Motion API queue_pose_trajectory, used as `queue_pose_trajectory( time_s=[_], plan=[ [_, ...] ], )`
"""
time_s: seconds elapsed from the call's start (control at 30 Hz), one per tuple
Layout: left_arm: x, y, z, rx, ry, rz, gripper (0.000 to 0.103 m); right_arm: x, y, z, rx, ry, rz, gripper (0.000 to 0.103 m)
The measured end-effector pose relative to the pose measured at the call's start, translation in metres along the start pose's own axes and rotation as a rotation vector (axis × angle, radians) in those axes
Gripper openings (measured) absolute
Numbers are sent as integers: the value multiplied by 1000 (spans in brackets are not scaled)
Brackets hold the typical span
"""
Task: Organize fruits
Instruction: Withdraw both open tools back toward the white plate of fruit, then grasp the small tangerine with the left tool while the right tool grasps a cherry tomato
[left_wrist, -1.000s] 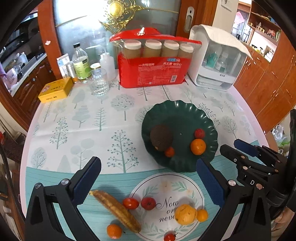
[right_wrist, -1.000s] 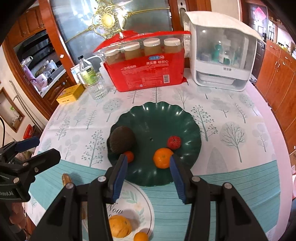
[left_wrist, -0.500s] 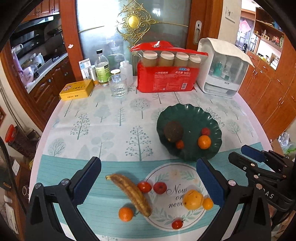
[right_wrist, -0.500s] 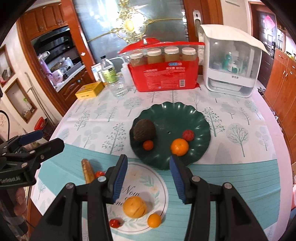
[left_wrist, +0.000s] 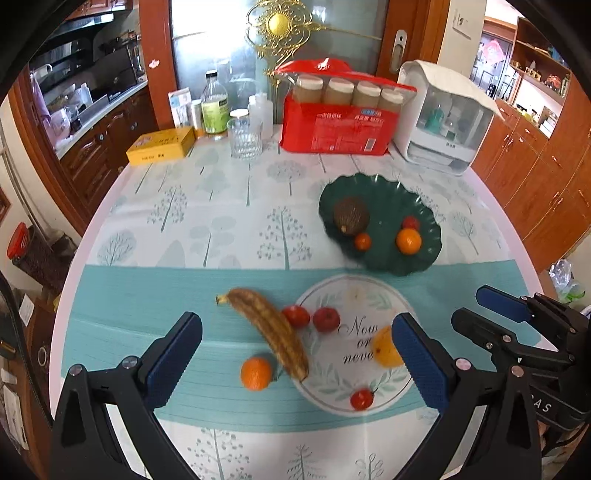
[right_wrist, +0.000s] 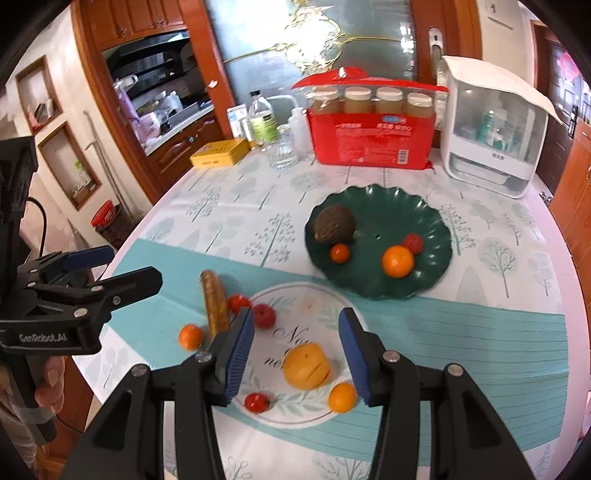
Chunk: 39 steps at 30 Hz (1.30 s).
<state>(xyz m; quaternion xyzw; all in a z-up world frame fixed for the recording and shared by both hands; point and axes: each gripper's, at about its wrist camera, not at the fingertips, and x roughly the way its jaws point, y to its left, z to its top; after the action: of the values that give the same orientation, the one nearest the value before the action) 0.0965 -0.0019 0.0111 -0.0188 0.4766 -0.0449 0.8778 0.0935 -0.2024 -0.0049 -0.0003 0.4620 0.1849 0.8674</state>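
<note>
The big orange (right_wrist: 307, 365) lies on the surface's printed round patch, directly below the gap of the right tool (right_wrist: 297, 343), whose jaws stand wide apart and empty. This looks like the next pick, bound for the green plate (right_wrist: 424, 225). To do it well, I would drop the tool straight down so the blue pads straddle the fruit at its widest part, then close gently; it is round and will likely roll if nudged by one pad first.

A small orange (right_wrist: 342, 397) sits just beside it on the near right, and a tomato (right_wrist: 256, 401) near left, so the pads need to come down clear of both. The banana (right_wrist: 214, 304), two red fruits (right_wrist: 264, 315) and another orange (right_wrist: 190, 336) lie further left, apart from the target.

The plate already holds a dark brown fruit (right_wrist: 334, 229), an orange and two small red ones; its far right half is bare, which seems the best landing place.

The left tool (left_wrist: 297, 347) hovers open and empty over the banana. The surface's near edge is close below both tools; the red pack (right_wrist: 369, 142) and white box (right_wrist: 491, 147) stand well beyond the plate.
</note>
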Motion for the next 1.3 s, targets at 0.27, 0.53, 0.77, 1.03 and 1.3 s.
queue_pose_trajectory(
  time_s=[0.27, 0.53, 0.77, 1.03, 1.3],
  plan=[
    [14, 14, -33, -8, 55, 32, 102, 17, 10, -27, -19, 57, 6, 48],
    [43, 36, -71, -51, 134, 16, 102, 48, 15, -60, -11, 162, 38, 48],
    [73, 57, -93, -100, 188, 18, 98, 76, 21, -83, -32, 233, 59, 48],
    [102, 69, -94, -143, 212, 5, 93, 100, 29, -92, -64, 279, 80, 48],
    [122, 70, -89, -153, 238, -31, 79, 114, 41, -97, -105, 290, 83, 43]
  ],
)
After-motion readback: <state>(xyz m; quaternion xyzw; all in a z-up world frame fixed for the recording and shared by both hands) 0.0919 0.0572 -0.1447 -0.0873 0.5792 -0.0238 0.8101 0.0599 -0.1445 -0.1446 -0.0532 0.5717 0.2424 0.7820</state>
